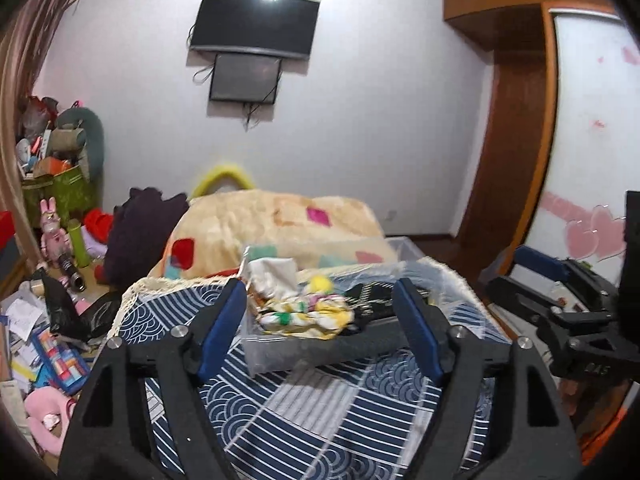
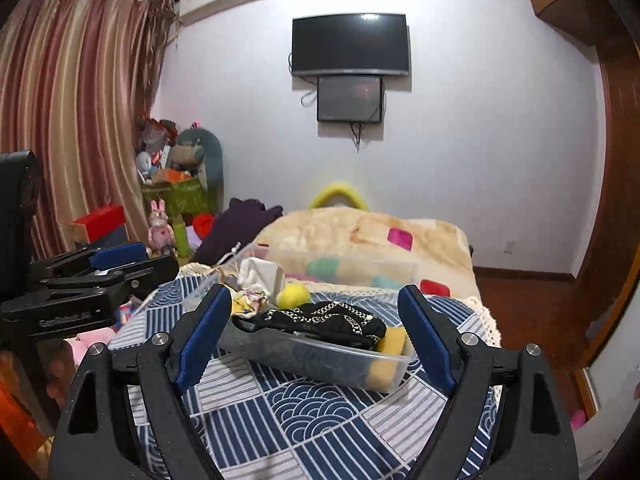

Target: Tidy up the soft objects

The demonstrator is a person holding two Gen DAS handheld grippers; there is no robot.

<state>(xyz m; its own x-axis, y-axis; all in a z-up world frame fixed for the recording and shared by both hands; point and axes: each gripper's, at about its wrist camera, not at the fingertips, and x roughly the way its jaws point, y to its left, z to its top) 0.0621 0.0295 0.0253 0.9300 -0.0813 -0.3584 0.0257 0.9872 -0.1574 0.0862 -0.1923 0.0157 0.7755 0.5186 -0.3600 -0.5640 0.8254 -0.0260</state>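
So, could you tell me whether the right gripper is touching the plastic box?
Apart. In the right wrist view the open right gripper hangs short of the plastic box, with patterned cloth showing between its fingers and the box.

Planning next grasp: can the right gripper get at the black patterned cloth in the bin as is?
Probably yes: the right gripper is open and empty, and the black patterned cloth lies on top in the clear bin, straight ahead, uncovered.

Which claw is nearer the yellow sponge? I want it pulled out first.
Right, as far as I can tell. The yellow sponge sits in the bin's near corner beside the open right claw; the open left claw faces the bin's other end.
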